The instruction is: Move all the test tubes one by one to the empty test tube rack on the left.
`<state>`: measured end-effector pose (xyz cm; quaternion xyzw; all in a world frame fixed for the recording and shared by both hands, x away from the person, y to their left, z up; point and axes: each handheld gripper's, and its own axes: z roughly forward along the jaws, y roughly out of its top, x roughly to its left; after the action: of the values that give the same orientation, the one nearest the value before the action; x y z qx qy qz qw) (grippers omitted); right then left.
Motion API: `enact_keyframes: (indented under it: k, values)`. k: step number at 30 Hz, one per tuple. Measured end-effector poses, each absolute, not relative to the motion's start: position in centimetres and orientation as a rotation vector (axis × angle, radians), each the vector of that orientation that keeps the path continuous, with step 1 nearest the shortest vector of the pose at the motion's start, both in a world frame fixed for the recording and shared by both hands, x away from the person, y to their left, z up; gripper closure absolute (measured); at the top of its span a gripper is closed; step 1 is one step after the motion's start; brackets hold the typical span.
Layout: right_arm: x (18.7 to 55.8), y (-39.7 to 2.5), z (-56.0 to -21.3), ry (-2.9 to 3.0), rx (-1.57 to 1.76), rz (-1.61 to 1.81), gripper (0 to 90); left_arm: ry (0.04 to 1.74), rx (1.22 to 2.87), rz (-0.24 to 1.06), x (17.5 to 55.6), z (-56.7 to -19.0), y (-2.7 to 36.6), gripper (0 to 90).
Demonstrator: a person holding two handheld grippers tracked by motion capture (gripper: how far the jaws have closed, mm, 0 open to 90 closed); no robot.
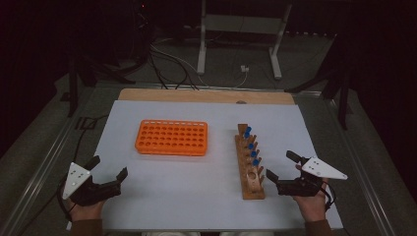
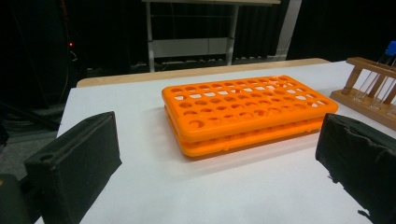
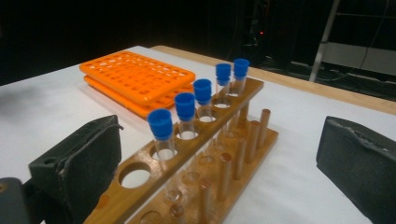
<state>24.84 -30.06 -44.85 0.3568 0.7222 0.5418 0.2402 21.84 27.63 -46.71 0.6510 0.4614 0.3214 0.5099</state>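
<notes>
With both the left claw (image 1: 109, 166) and right claw (image 1: 280, 166) open and empty on the bench (image 1: 196, 196), the likely step is lifting a blue-capped tube (image 3: 161, 133) from the wooden rack (image 3: 196, 186): grip below the cap and pull straight up.

tube tray (image 1: 171, 137) left of peg rack (image 1: 250, 164), 5 tubes (image 3: 185, 114) in rack

Left gripper (image 1: 108, 168): black body, thick black foam-faced jaws, grey three-cornered plate on top carrying small dots, black cable trailing at the wrist. Right gripper (image 1: 281, 164): same build and plate. Both sleeves brown at the cuffs.
</notes>
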Motion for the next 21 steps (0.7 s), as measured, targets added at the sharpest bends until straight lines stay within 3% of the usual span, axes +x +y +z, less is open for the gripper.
enact_keyframes:
  k: [10, 16, 21]
  values:
    - [25.4, -28.5, -44.8, 2.042, 0.975, 1.469, 7.9, 1.111, 1.593, 0.776, 22.0, -46.9, 27.1, 0.6]
    - [25.7, -27.3, -45.4, 2.095, 0.982, 1.459, 23.0, 1.109, 1.604, 0.778, 22.1, -46.9, 27.0, 0.6]
    - [26.1, -26.4, -46.0, 2.172, 0.997, 1.433, 44.0, 1.109, 1.603, 0.779, 22.0, -46.9, 27.0, 0.6]
